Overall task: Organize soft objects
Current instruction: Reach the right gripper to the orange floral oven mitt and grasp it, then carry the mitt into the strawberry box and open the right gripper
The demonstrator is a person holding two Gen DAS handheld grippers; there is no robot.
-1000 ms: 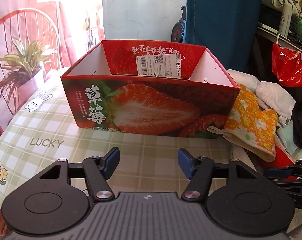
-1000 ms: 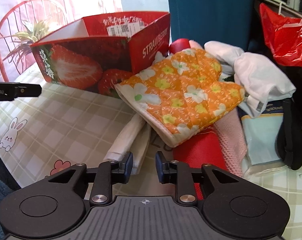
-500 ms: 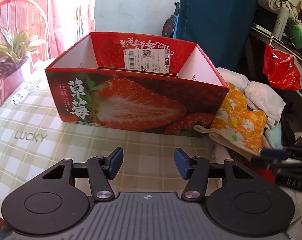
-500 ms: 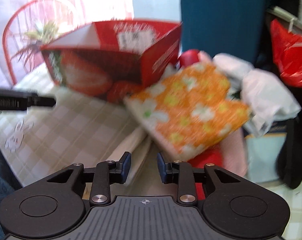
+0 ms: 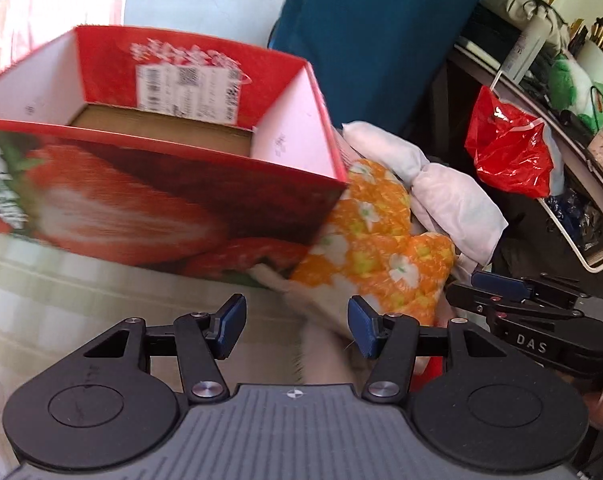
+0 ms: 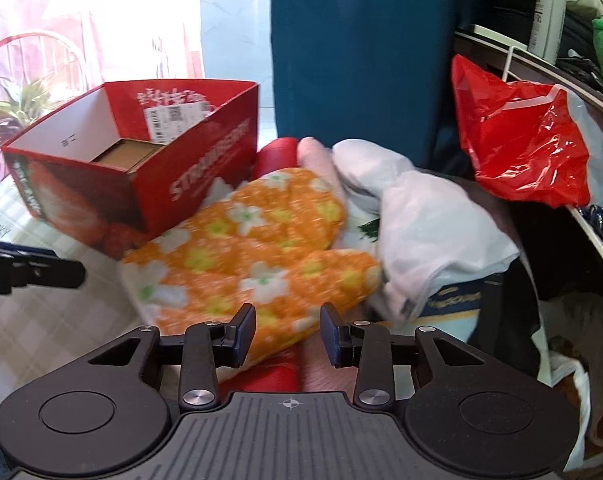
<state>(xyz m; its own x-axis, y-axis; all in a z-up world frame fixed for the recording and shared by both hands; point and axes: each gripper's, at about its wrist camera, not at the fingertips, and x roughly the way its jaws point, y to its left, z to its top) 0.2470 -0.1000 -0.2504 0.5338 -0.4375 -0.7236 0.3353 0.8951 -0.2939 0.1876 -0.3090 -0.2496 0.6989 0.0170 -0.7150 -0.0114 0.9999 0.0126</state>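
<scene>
An orange floral oven mitt [image 6: 253, 248] lies on a heap of soft things to the right of a red strawberry box [image 6: 141, 184], its cuff towards me. My right gripper [image 6: 288, 332] hovers just above the cuff. Its jaws are opening and the pads press on nothing. A white cloth [image 6: 421, 220], a pink cloth [image 6: 315, 156] and a red cloth [image 6: 269, 376] lie around and under the mitt. In the left wrist view the mitt [image 5: 373, 248] leans on the box [image 5: 149, 200]. My left gripper [image 5: 297, 326] stands open and empty before the cuff, with the right gripper [image 5: 501, 292] beside it.
The box holds a brown cardboard insert [image 6: 125, 156]. A red plastic bag [image 6: 521, 148] hangs from a cluttered shelf [image 5: 561, 92] on the right. Teal fabric [image 6: 361, 60] hangs behind the heap. A checked tablecloth [image 6: 61, 320] covers the table; a plant [image 6: 5, 120] stands far left.
The left gripper has swung right from facing the box front to facing the mitt. The right gripper has moved forward over the mitt's cuff, and its jaws have widened.
</scene>
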